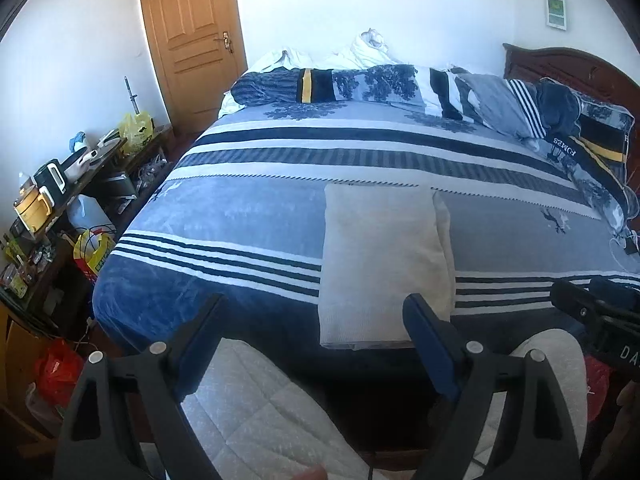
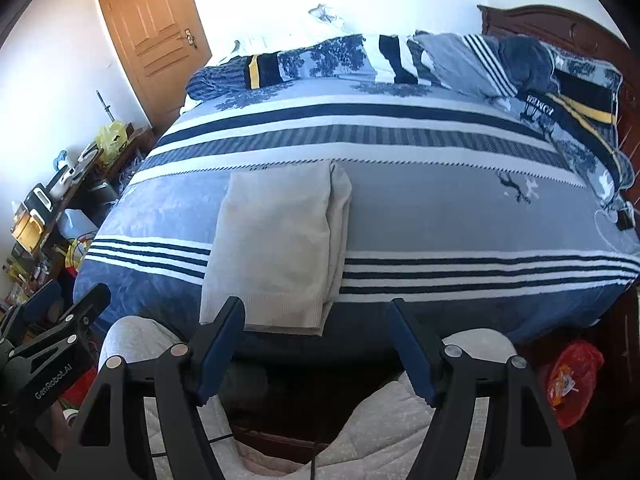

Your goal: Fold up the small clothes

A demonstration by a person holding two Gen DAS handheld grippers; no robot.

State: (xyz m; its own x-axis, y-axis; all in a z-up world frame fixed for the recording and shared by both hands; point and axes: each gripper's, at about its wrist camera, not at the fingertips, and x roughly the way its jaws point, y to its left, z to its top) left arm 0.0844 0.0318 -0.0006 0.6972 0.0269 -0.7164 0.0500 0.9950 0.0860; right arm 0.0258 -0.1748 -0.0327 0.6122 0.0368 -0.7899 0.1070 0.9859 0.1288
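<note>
jaws spread empty, folded garment [image 1: 384, 256] on bed [image 1: 248, 216]

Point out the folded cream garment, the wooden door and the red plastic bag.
Folded cream garment [image 2: 276, 240], right wrist view, middle of top layer.
Wooden door [image 1: 192, 36], left wrist view, upper panel.
Red plastic bag [image 2: 572, 380], right wrist view, bag's middle.

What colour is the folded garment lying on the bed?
Cream, off-white knit, plain; the folded garment shows best in the right wrist view.
</note>
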